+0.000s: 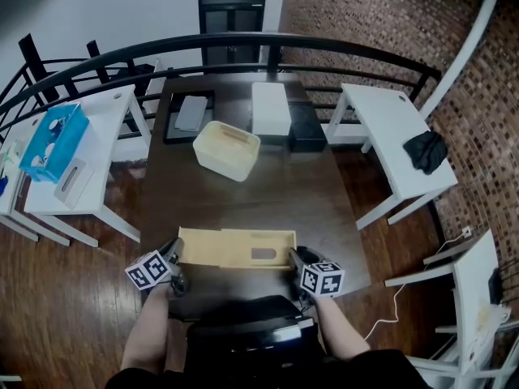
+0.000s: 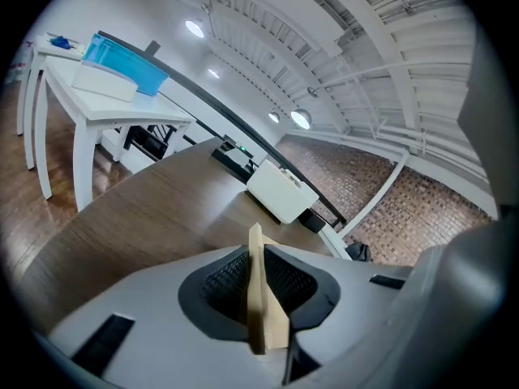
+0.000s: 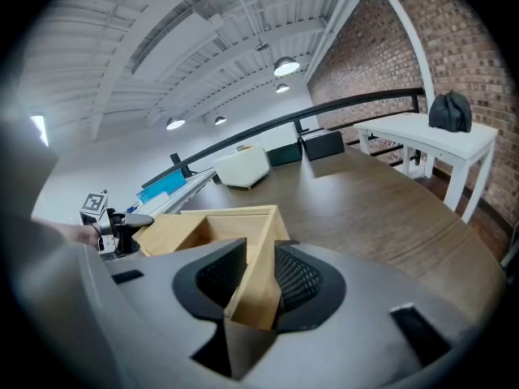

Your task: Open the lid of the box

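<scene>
Lid (image 1: 235,247) lies at the surface's (image 1: 243,193) 6 o'clock edge. Left gripper (image 1: 176,254) fingers clamp its 9 o'clock end, and right gripper (image 1: 294,256) fingers clamp its 3 o'clock wall.

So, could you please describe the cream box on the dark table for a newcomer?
Find the big dark table in the middle of the view. Beyond the wooden lid at its near edge sits the cream box. Unlike the flat white block behind it, it is a rounded tub set askew.

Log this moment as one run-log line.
left claw: shut on lid | right claw: shut on wooden box | place: near table edge
</scene>
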`<state>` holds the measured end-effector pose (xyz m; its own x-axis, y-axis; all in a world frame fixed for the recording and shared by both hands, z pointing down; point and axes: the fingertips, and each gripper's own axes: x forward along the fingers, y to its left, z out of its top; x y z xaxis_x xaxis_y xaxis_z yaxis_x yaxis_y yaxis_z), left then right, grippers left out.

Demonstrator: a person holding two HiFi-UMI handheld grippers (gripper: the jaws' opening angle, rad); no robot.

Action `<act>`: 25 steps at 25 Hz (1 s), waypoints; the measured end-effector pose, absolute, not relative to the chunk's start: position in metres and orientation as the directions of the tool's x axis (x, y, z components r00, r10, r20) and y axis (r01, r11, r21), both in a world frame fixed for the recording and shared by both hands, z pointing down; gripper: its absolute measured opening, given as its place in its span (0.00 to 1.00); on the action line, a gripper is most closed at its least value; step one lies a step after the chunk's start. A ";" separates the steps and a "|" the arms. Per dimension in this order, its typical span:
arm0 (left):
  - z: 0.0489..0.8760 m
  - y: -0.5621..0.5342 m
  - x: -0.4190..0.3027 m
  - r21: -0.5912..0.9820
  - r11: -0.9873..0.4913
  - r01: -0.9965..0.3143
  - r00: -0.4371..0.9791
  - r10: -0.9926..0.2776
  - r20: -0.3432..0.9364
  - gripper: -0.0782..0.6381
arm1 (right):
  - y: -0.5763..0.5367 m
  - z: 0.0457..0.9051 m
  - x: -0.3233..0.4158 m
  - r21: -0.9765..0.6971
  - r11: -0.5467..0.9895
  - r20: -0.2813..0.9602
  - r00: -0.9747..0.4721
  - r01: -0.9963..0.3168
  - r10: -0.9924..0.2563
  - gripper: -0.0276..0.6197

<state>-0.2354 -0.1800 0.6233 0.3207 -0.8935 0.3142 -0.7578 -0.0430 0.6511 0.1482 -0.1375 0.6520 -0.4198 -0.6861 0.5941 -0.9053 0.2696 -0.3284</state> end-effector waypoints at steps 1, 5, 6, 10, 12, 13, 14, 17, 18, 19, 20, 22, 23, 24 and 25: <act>0.624 -0.180 -0.240 0.660 -0.030 -0.751 0.309 -0.898 0.312 0.18 | -0.138 0.653 0.149 -0.328 0.267 0.594 -0.417 -0.906 -0.687 0.22; 0.627 -0.179 -0.263 0.671 0.017 -0.741 0.264 -0.912 0.313 0.18 | -0.137 0.652 0.147 -0.328 0.265 0.595 -0.416 -0.907 -0.687 0.22; 0.627 -0.179 -0.267 0.668 0.018 -0.744 0.261 -0.913 0.315 0.18 | -0.137 0.651 0.147 -0.328 0.265 0.596 -0.416 -0.907 -0.687 0.22; 0.627 -0.179 -0.278 0.655 0.031 -0.755 0.240 -0.916 0.320 0.18 | -0.137 0.648 0.145 -0.333 0.277 0.585 -0.428 -0.901 -0.688 0.22; 0.627 -0.178 -0.285 0.654 0.049 -0.755 0.218 -0.922 0.321 0.18 | -0.137 0.648 0.143 -0.336 0.286 0.582 -0.436 -0.898 -0.686 0.22; 0.627 -0.178 -0.287 0.653 0.053 -0.755 0.212 -0.923 0.320 0.18 | -0.137 0.648 0.143 -0.333 0.286 0.584 -0.435 -0.898 -0.685 0.22; 0.627 -0.178 -0.290 0.650 0.055 -0.758 0.208 -0.924 0.321 0.18 | -0.137 0.649 0.144 -0.329 0.284 0.587 -0.431 -0.901 -0.686 0.22; 0.627 -0.178 -0.298 0.643 0.068 -0.763 0.192 -0.926 0.325 0.18 | -0.137 0.649 0.145 -0.324 0.279 0.589 -0.423 -0.904 -0.688 0.22; 0.627 -0.177 -0.301 0.644 0.075 -0.761 0.184 -0.927 0.326 0.18 | -0.137 0.649 0.145 -0.323 0.278 0.591 -0.422 -0.905 -0.688 0.22; 0.628 -0.177 -0.303 0.644 0.081 -0.761 0.179 -0.928 0.327 0.18 | -0.137 0.651 0.146 -0.321 0.275 0.594 -0.419 -0.906 -0.687 0.22; 0.628 -0.177 -0.305 0.643 0.084 -0.761 0.176 -0.928 0.329 0.18 | -0.136 0.651 0.146 -0.319 0.274 0.596 -0.417 -0.907 -0.686 0.22; 0.629 -0.177 -0.306 0.639 0.087 -0.764 0.173 -0.927 0.333 0.18 | -0.136 0.651 0.145 -0.319 0.277 0.597 -0.419 -0.906 -0.684 0.22; 0.629 -0.177 -0.306 0.637 0.089 -0.765 0.171 -0.927 0.335 0.18 | -0.136 0.651 0.145 -0.317 0.277 0.599 -0.418 -0.907 -0.683 0.22; 0.630 -0.177 -0.306 0.637 0.091 -0.766 0.169 -0.927 0.336 0.18 | -0.136 0.652 0.146 -0.316 0.274 0.600 -0.415 -0.908 -0.683 0.22; 0.630 -0.177 -0.306 0.637 0.095 -0.765 0.166 -0.926 0.338 0.18 | -0.136 0.653 0.146 -0.316 0.272 0.602 -0.414 -0.909 -0.683 0.22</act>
